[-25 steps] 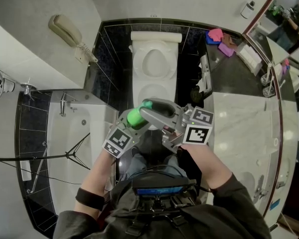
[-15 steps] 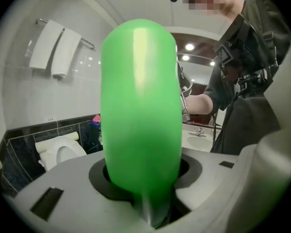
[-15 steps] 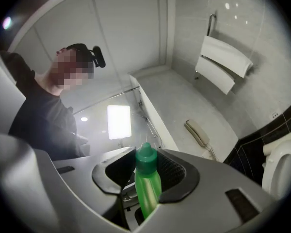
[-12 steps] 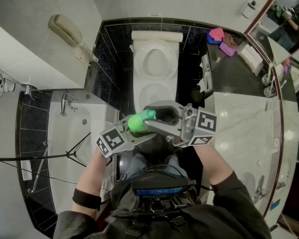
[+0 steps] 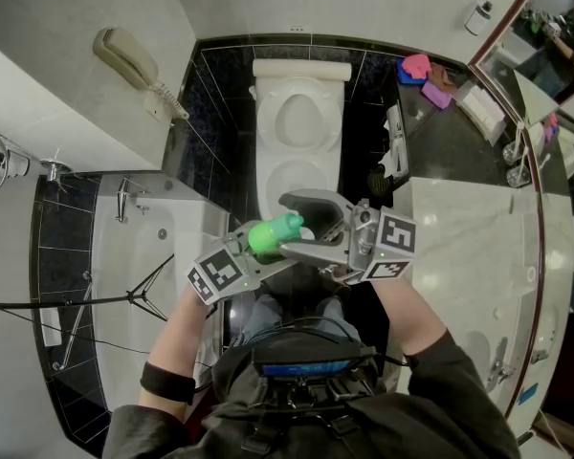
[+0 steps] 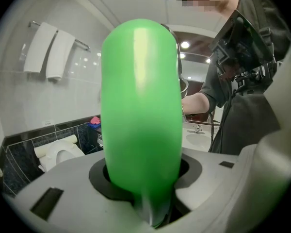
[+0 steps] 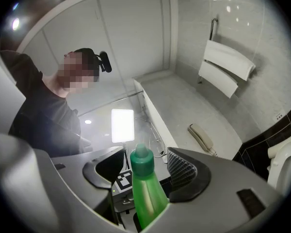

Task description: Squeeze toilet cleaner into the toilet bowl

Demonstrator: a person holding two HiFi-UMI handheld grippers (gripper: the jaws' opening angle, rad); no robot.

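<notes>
- Closest in, at six o'clock, the person's left gripper (image 5: 258, 244) is clamped on the body of a green plastic squeeze bottle (image 5: 268, 237). Its jaws stand at a middling width, and the left gripper view shows the pads pressing both flanks.
- Just beside it, at about three o'clock of the bottle, the right gripper (image 5: 292, 226) has its jaws opening. The bottle's neck and teal-green cap (image 7: 141, 158) stand between them, with a gap on either side, so it grips nothing.
- The bottle hangs in the air over the near edge of the white ceramic toilet (image 5: 268, 175), with its cap end pointing toward roughly two o'clock.
- The cap is still on the neck, and the pictures do not show whether it has been loosened.
- At twelve o'clock the toilet bowl appears uncovered, and no cleaner can be seen in it.
- Judged from this, the fetching and holding are done. Clearing the nozzle if it needs it, tipping it down over the bowl and the squeeze itself all remain.
- Farther out, a white bathtub (image 5: 143, 256) lies at nine o'clock and a pale marble counter (image 5: 459, 247) at three o'clock. A cream wall telephone (image 5: 134, 65) hangs at eleven o'clock.
</notes>
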